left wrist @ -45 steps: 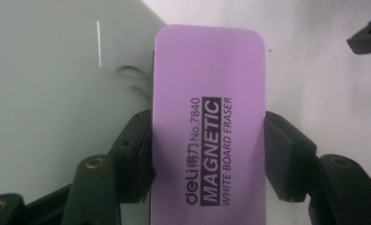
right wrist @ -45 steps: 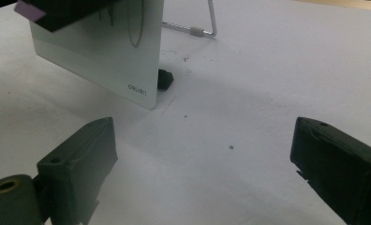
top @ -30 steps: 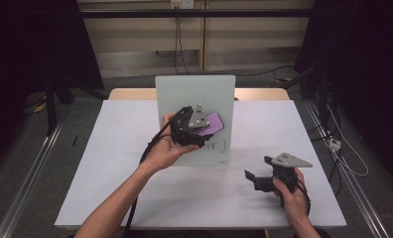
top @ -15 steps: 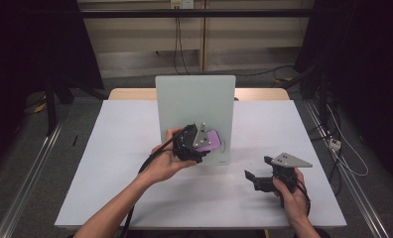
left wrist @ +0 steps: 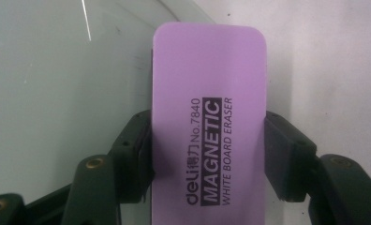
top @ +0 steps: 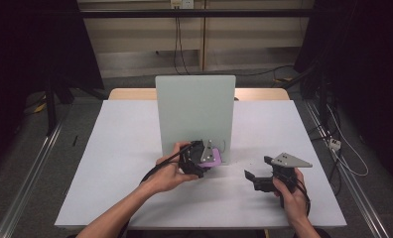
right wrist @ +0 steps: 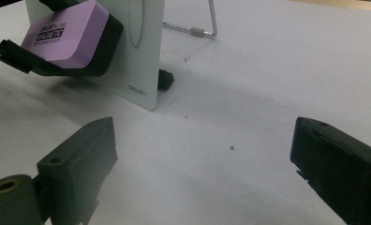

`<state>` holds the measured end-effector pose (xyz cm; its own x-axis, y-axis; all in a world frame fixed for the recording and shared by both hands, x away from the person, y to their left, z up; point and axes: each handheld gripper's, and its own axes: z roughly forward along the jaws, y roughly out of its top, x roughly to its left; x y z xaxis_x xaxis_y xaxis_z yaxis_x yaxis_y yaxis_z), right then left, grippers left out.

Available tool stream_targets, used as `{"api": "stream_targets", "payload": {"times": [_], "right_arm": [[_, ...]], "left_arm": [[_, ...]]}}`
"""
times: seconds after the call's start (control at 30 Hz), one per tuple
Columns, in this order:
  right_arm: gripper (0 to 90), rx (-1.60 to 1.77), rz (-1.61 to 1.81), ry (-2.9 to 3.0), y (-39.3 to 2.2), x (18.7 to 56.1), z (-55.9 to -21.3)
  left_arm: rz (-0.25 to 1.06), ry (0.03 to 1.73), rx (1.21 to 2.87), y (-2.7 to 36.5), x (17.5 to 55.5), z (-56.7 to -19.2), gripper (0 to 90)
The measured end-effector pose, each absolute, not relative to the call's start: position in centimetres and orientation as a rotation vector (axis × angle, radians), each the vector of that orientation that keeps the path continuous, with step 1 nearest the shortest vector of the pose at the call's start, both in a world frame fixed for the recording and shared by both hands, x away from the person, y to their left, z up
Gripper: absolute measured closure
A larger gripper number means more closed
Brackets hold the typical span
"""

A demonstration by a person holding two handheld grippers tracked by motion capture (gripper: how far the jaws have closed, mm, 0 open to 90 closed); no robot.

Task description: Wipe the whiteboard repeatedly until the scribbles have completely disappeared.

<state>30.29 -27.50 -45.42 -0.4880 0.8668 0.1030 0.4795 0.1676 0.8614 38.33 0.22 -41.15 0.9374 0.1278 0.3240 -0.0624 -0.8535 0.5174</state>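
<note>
Low on the whiteboard (top: 194, 111), my left gripper (top: 200, 159) pinches the purple eraser (left wrist: 207, 131), wiping; next, sweep across the remaining marks. My right gripper (right wrist: 207, 164) rests spread.

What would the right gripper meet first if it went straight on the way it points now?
Probably the whiteboard's near bottom corner, though it sits left of centre. Between the right gripper's open jaws lies bare white table, and depth is hard to judge.
</note>
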Motion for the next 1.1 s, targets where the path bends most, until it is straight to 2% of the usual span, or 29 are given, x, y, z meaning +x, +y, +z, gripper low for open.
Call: {"api": "stream_targets", "payload": {"times": [0.47,0.73,1.0,1.1], "right_arm": [[7.5,1.263,1.258,2.041,-27.5,30.3,-45.4],[7.4,1.267,1.258,2.043,-27.5,30.3,-45.4],[7.4,1.271,1.264,2.033,-27.7,30.2,-45.4],[7.5,1.272,1.269,2.030,-27.8,30.1,-45.3]], "left_arm": [[0.516,0.146,2.397,0.3,40.5,-35.9,41.0],[0.542,0.095,2.433,-1.1,40.0,-36.6,41.0],[0.517,0.045,2.492,-2.9,39.1,-38.7,41.1],[0.464,0.074,2.491,-3.0,38.9,-39.6,41.1]]}}
